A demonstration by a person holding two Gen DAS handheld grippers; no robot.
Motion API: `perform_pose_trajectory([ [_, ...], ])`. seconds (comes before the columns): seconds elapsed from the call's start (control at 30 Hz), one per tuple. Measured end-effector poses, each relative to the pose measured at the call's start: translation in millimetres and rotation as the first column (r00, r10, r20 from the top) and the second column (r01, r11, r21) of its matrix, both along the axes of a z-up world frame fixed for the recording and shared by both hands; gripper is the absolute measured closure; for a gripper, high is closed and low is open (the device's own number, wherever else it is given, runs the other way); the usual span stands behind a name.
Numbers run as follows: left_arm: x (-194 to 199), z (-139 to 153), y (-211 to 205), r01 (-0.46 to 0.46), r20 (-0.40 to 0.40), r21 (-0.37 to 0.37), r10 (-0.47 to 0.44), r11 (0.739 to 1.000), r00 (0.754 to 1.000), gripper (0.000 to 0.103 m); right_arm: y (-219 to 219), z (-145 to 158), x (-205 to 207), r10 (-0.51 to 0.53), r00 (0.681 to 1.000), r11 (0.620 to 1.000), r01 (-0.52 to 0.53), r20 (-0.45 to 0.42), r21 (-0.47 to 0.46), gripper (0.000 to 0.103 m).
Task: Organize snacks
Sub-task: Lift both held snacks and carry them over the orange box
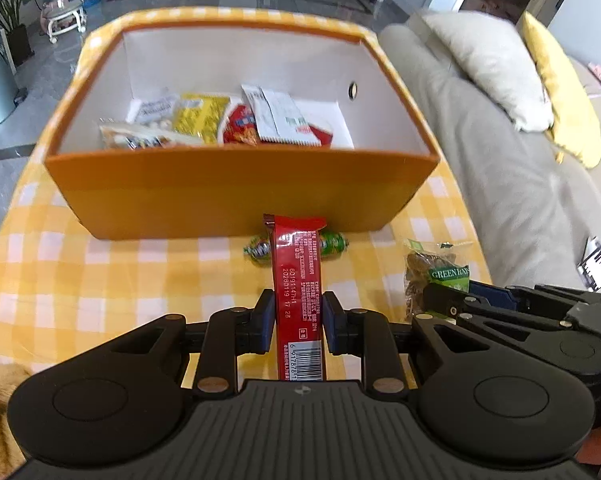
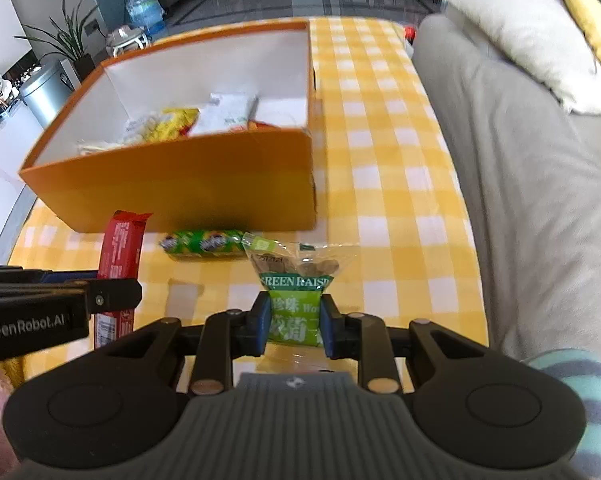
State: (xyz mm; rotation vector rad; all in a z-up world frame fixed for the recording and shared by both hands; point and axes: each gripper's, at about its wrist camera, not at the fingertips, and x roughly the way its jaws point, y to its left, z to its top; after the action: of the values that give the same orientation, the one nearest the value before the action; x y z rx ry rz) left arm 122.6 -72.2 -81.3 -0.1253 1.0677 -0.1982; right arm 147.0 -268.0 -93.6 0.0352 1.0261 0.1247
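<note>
Snacks are partly sorted: several packets (image 1: 220,122) are seen lying on the white floor of the orange box (image 1: 236,196), which stands on the table (image 1: 100,272) covered by a yellow checked cloth.

Left tongs (image 1: 297,314) are closed on a red wrapped bar (image 1: 297,276); the blue pads (image 1: 266,316) press its two long edges, and the bar points forward toward the near wall of the box. In the right wrist view the bar is seen beside the box's near left corner.

Right tongs (image 2: 295,320) are clamped on a green raisin bag (image 2: 296,280) at its lower printed half; the clear upper half, with the raisins, is seen beyond the pads (image 2: 329,322). The cloth shows blurred beneath the bag, so whether it touches the table cannot be told.

A green wrapped roll (image 2: 204,244) lies on the cloth just in front of the box's near wall, ungripped. A grey sofa (image 2: 520,200) with a cream cushion (image 2: 528,40) is noted beside the table's right edge.
</note>
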Motion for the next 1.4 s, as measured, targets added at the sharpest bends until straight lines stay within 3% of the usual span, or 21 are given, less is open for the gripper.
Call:
perform_pose_trajectory([
  [0.4, 7, 58, 37, -0.051, 0.138, -0.072, 0.061, 0.996, 0.989, 0.076, 20, 62, -3, 0.036, 0.988, 0.999, -0.037, 0.15, 0.001, 0.081],
  [0.6, 28, 85, 48, -0.065, 0.192, -0.08, 0.08, 0.995, 0.978, 0.076, 28, 95, 19, 0.061, 0.97, 0.998, -0.064, 0.235, 0.004, 0.081],
  [0.8, 59, 103, 52, -0.069, 0.236, -0.042, 0.077, 0.997, 0.969, 0.076, 37, 113, 54, 0.095, 0.955, 0.995, -0.098, 0.282, -0.003, 0.081],
  [1.07, 105, 102, 44, -0.03, 0.229, 0.052, 0.018, 0.998, 0.973, 0.076, 58, 100, 113, 0.157, 0.955, 0.988, -0.149, 0.252, -0.052, 0.081],
  [1.2, 127, 84, 42, -0.035, 0.191, 0.107, 0.014, 0.994, 0.982, 0.076, 68, 83, 138, 0.187, 0.955, 0.979, -0.163, 0.228, -0.121, 0.081],
  [1.4, 154, 53, 43, -0.034, 0.118, 0.134, 0.018, 0.99, 0.993, 0.076, 76, 53, 169, 0.219, 0.958, 0.958, -0.176, 0.183, -0.225, 0.081],
])
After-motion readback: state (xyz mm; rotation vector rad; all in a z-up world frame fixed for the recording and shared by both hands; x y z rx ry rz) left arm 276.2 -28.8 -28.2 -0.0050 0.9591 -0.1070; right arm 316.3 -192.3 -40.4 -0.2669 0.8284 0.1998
